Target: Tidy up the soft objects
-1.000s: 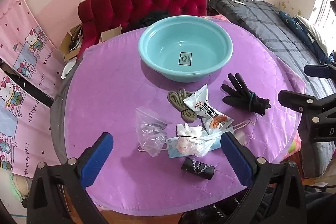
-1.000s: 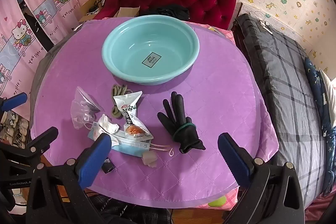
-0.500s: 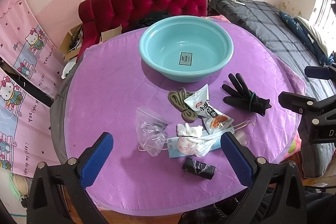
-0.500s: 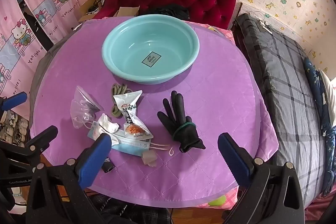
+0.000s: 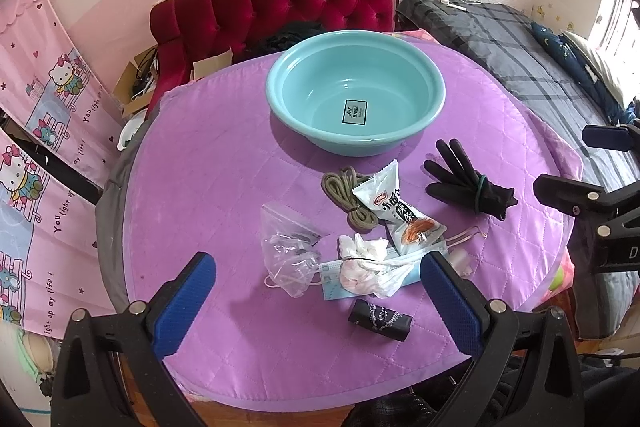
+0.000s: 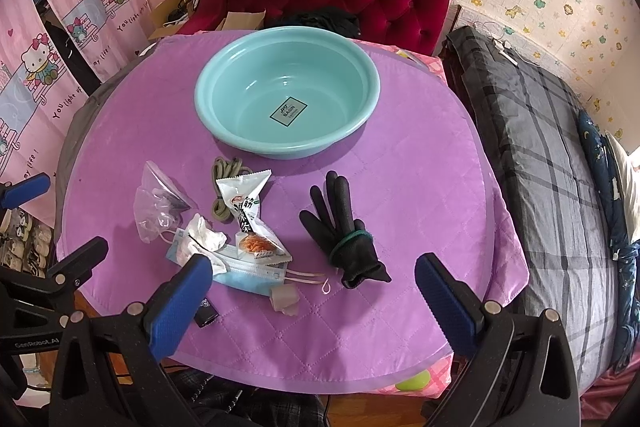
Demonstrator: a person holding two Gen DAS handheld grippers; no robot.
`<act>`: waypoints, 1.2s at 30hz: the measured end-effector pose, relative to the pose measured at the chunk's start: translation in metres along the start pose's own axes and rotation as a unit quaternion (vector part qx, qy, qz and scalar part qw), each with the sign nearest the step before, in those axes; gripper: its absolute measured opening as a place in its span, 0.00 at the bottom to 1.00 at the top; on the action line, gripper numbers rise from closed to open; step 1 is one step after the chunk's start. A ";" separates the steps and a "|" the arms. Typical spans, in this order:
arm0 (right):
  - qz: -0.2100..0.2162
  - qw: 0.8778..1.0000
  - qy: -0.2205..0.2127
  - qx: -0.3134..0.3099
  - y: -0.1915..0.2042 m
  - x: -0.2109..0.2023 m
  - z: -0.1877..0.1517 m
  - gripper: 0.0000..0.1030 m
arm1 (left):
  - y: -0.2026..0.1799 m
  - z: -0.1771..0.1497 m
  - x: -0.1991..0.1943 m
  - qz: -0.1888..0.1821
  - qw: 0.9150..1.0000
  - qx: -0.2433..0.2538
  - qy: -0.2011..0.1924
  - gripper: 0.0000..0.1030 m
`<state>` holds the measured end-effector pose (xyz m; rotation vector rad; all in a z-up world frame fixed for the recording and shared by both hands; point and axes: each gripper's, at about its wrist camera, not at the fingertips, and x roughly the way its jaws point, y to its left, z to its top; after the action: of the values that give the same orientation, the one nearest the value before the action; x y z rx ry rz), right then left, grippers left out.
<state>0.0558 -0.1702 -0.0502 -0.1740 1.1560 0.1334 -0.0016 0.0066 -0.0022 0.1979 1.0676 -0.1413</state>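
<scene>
1. Left wrist view: the basin (image 5: 356, 91) at 12 o'clock holds nothing; gloves (image 5: 468, 185), cord (image 5: 348, 197), snack packet (image 5: 396, 211), mask (image 5: 360, 269) and plastic bag (image 5: 286, 247) all lie on the table (image 5: 200, 187), so sorting looks unstarted.
2. Left gripper (image 5: 316, 301) and right gripper (image 6: 312, 301) hover with jaws apart, holding nothing.
3. Only the left view shows the whole black tube (image 5: 380, 314) at 6 o'clock.
</scene>
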 end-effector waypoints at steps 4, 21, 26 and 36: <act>0.000 1.000 -0.001 -0.001 0.000 -0.001 0.000 1.00 | 0.000 0.000 -0.001 -0.001 1.000 0.002 -0.002 1.00; 0.003 1.000 -0.001 -0.003 -0.002 -0.005 0.000 1.00 | -0.002 0.000 -0.001 -0.002 1.000 0.002 0.001 1.00; 0.004 1.000 0.000 -0.006 -0.002 -0.005 0.000 1.00 | -0.002 -0.001 0.002 -0.003 1.000 0.001 0.007 1.00; 0.004 1.000 0.002 -0.011 -0.005 0.000 0.002 1.00 | -0.003 0.000 0.005 0.000 1.000 0.006 0.011 1.00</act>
<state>0.0586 -0.1750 -0.0494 -0.1889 1.1591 0.1517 0.0004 0.0037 -0.0066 0.2100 1.0897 -0.1464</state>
